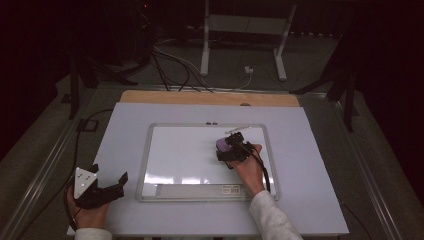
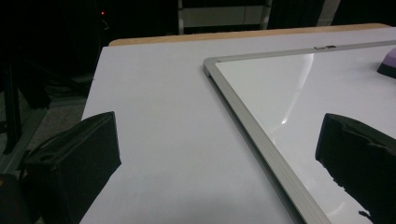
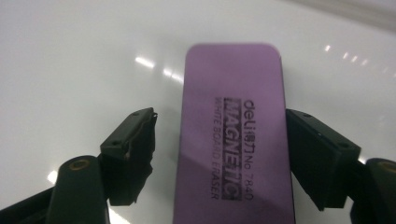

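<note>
A purple magnetic whiteboard eraser lies flat on the whiteboard, right of its middle. My right gripper reaches over it from the near side. In the right gripper view the eraser sits between the jaws of the right gripper: the left pad stands clear of it with a gap, the right pad is at its edge, so the gripper is open. My left gripper rests at the table's near left corner, open wide with nothing between its fingers. The eraser peeks in at that view's right edge.
The whiteboard's metal frame lies on a pale table top with a wooden strip along the far edge. A thin white pen-like object lies near the board's top edge. Cables and a stand's legs are on the floor beyond.
</note>
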{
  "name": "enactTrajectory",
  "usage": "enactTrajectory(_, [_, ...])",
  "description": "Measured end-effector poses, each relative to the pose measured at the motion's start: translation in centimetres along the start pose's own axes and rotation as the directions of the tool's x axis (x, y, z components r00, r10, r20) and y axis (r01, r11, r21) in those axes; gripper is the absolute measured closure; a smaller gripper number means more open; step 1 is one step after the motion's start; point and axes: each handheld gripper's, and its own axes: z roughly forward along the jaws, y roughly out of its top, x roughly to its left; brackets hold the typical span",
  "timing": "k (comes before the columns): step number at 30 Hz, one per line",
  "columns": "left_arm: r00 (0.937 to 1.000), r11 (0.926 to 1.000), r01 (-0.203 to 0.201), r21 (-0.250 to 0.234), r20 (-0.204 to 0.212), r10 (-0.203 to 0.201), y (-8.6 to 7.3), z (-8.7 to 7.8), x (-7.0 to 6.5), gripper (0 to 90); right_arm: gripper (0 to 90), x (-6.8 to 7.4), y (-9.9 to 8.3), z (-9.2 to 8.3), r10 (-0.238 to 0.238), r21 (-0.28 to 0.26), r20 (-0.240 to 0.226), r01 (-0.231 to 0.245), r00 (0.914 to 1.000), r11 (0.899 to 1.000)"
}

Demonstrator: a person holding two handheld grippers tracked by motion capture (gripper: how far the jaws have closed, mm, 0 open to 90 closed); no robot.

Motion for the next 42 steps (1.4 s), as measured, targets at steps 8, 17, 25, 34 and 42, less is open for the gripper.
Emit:
enactTrajectory(8, [1.0000,1.0000,-0.001,-0.001,0.001,0.001,0.0,0.0,0.0,0.6,29.5,2.3,-0.2,-1.8,-0.140,-0.103,0.069,0.147,0.9877,0.984])
enactTrajectory(17, [1.0000,1.0000,-0.002,0.000,0.003,0.002,0.0,0.0,0.0,0.6,38.6,2.2,-1.4,-1.4,-0.146,-0.084,0.103,0.155,0.9839,0.984])
enactTrajectory(25, [1.0000,1.0000,-0.003,0.002,0.005,0.003,0.0,0.0,-0.1,0.6,38.9,1.9,-1.7,-1.3,-0.144,-0.083,0.118,0.154,0.9826,0.985])
enactTrajectory(34, [1.0000,1.0000,-0.002,0.002,0.006,0.002,0.0,0.0,-0.1,0.6,37.7,1.6,-1.7,-0.9,-0.149,-0.061,0.172,0.161,0.9738,0.985])
enactTrajectory(42, [1.0000,1.0000,-0.002,0.002,0.006,0.002,0.0,0.0,0.0,0.6,46.5,1.0,-1.7,-0.9,-0.133,-0.053,0.198,0.146,0.9712,0.988])
